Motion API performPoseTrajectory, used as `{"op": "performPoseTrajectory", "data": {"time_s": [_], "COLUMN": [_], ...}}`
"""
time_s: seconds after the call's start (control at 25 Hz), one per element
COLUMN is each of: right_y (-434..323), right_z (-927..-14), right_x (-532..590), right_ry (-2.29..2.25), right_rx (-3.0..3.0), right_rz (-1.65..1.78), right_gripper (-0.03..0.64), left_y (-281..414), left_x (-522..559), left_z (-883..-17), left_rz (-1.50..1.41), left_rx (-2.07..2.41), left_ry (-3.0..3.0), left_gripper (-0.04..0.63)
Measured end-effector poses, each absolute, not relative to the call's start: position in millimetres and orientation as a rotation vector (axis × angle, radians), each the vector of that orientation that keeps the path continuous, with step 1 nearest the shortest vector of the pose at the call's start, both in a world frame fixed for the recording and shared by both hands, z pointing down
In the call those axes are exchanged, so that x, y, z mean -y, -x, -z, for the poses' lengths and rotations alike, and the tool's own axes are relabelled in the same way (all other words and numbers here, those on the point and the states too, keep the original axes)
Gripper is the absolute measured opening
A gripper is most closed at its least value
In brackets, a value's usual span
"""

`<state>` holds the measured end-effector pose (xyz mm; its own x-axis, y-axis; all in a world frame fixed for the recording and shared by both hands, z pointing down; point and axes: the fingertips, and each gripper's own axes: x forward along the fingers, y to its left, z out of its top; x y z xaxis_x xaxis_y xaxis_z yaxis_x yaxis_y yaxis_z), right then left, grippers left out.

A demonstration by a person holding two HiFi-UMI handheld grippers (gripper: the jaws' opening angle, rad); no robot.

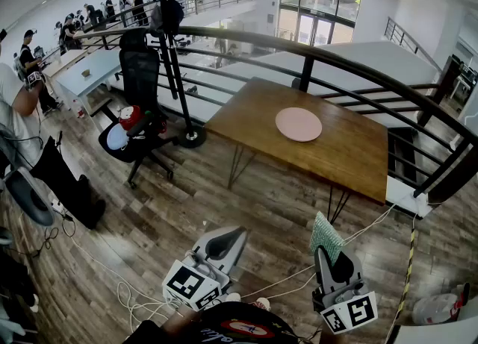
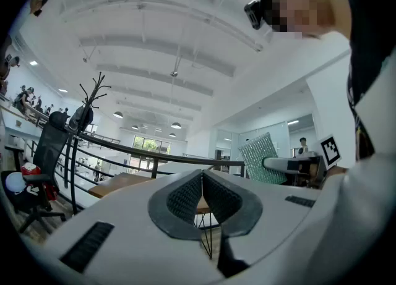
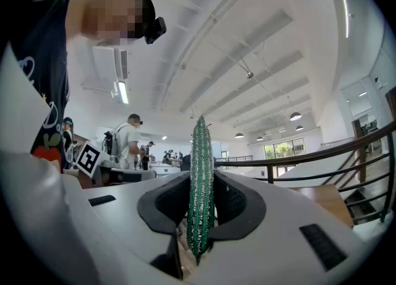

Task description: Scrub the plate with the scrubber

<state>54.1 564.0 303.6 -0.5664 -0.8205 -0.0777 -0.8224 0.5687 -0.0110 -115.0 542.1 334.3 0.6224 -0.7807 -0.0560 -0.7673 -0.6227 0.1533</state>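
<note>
A pink plate [image 1: 299,124] lies on the wooden table [image 1: 351,156] well ahead of me. My right gripper [image 1: 328,249] is shut on a green scrubber [image 1: 326,236], which stands upright between its pads [image 3: 201,191] and also shows from the side, as the same scrubber [image 2: 258,157], in the left gripper view. My left gripper [image 1: 235,232] is held level at my left, jaws shut with nothing between them [image 2: 202,185]. Both grippers are over the floor, well short of the table.
A curved black railing [image 1: 314,55] runs behind the table. A black office chair [image 1: 138,122] and a coat stand [image 1: 175,59] are at the left. White cables [image 1: 134,294] trail over the wooden floor. People stand at desks far left.
</note>
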Motion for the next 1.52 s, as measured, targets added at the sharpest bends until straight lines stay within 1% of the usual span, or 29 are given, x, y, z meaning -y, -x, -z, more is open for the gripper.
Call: {"op": "performPoseTrajectory", "data": {"time_s": [0.28,0.64,1.12,1.24,1.52], "right_y": [-59.1,-77.3,-166.7,-182.2,-193.5], "right_z": [-303.0,-304.2,-297.6,-301.4,-310.7], "right_x": [-557.5,-555.0,-564.5,-569.8,-561.9], "right_ry": [1.423,1.415,1.428,1.412,1.382], "right_rx": [-2.702,-2.684,-2.631,-2.619,-2.636], "right_rz": [-0.02,-0.022,-0.038,-0.026,0.007], "right_gripper": [0.061,0.061,0.061,0.061,0.06], "left_y": [105.3,74.5,-18.9,-30.8,-41.0], "left_x": [-535.2,-529.2,-533.1,-538.4,-535.1], "left_z": [-332.5,-330.7,-321.7,-320.1,-328.5], "left_rz": [0.165,0.133,0.132,0.158,0.109], "left_rx": [1.303,1.293,1.245,1.282,1.309], "left_ry": [-2.742,-2.792,-2.836,-2.818,-2.789], "left_gripper": [0.005,0.005,0.005,0.005,0.005]}}
